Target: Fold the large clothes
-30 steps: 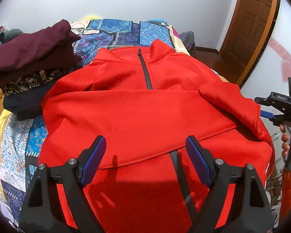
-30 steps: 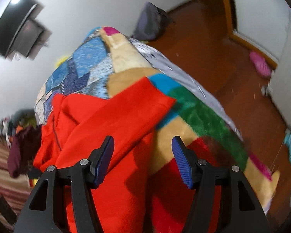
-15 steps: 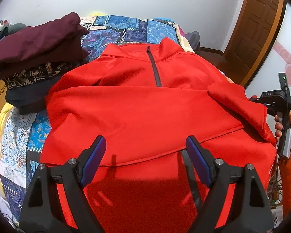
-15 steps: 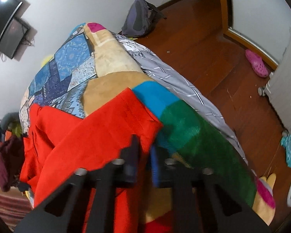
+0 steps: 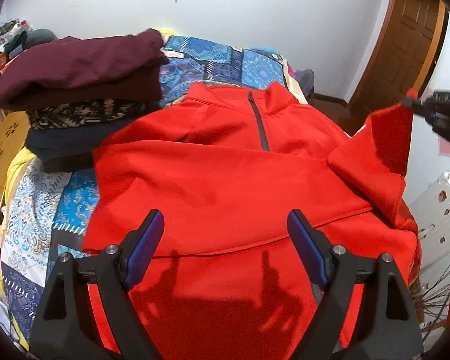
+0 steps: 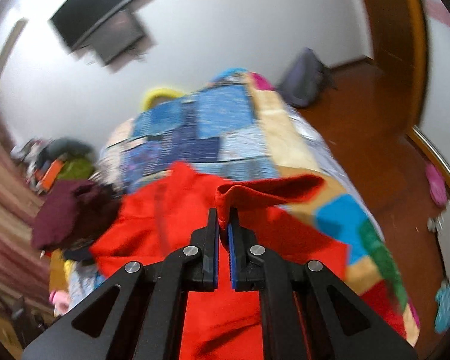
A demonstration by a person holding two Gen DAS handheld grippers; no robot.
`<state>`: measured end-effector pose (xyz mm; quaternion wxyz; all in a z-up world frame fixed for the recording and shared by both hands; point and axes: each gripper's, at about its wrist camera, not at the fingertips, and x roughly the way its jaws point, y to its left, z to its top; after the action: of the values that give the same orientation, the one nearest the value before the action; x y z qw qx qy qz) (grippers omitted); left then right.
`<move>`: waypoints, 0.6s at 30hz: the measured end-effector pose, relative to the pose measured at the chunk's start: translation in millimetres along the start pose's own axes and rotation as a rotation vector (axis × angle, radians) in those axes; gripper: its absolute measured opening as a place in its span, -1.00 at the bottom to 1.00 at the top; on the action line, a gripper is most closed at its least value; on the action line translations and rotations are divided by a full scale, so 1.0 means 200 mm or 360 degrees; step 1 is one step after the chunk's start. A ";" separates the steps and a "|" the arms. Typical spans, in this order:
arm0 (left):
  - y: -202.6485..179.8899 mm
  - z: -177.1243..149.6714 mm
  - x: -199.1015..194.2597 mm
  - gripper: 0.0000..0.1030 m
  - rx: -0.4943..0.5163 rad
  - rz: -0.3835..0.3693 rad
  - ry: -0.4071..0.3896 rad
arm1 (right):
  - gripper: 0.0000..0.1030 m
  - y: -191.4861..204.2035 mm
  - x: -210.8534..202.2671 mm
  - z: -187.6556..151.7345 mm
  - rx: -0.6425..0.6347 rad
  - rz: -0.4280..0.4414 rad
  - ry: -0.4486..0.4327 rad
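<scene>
Red fleece fills the near part of both views: the jacket [image 5: 225, 186] lies face up on the bed [image 5: 219, 60], collar at the far end, with one sleeve already folded across the chest. The left hand-held gripper [image 5: 225, 240] hangs just above the lower part of the jacket with its jaws spread wide and nothing between them; I think it waits there to press or catch the cloth when the fold comes over. The right hand-held gripper [image 6: 223, 234] is pressed together on the cuff [image 6: 225, 198] of the other sleeve [image 5: 381, 150], which it holds up in the air at the bed's right edge. This grip at the very end makes sense, because the whole sleeve can then be carried over the body in one move.

A second ago the right jaws were spread over the sleeve, which lay flat on the bed; since then they have closed on the cuff and lifted it, and the wrist has rolled. The left one has kept its wide opening and only drifted a little.

Farther away, a pile of folded clothes [image 5: 81, 69] sits on the left side of the bed, beyond it the white wall.
</scene>
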<state>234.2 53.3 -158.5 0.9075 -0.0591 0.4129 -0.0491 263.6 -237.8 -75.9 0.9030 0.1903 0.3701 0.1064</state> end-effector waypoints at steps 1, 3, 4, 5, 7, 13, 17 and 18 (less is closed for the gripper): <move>0.02 0.00 -0.01 0.63 -0.0013 -0.0001 -0.0008 | -0.91 0.06 0.00 0.00 -0.0036 0.0028 0.0004; 0.08 -0.01 -0.05 0.63 -0.0038 0.0013 -0.0029 | -0.91 0.22 0.01 -0.01 -0.0122 0.0095 0.0023; 0.11 -0.01 -0.07 0.63 -0.0050 0.0023 -0.0040 | -0.91 0.32 0.02 -0.02 -0.0178 0.0133 0.0041; 0.16 -0.02 -0.09 0.63 -0.0068 0.0036 -0.0053 | -0.91 0.38 0.04 -0.04 -0.0214 0.0157 0.0056; 0.24 -0.04 -0.13 0.63 -0.0107 0.0060 -0.0073 | -0.91 0.55 0.08 -0.08 -0.0305 0.0219 0.0103; 0.48 -0.11 -0.23 0.63 -0.0214 0.0160 -0.0097 | -0.91 0.91 0.31 -0.32 -0.0535 0.0314 0.0323; 0.63 -0.19 -0.29 0.63 -0.0308 0.0226 -0.0083 | -0.91 1.05 0.51 -0.57 -0.0683 0.0311 0.0546; 0.66 -0.20 -0.29 0.63 -0.0326 0.0234 -0.0076 | -0.91 1.07 0.54 -0.62 -0.0713 0.0302 0.0590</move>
<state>170.5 188.2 -161.3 0.9075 -0.1222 0.3973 0.0615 239.7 24.2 -134.7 0.8256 -0.0025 0.4766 0.3022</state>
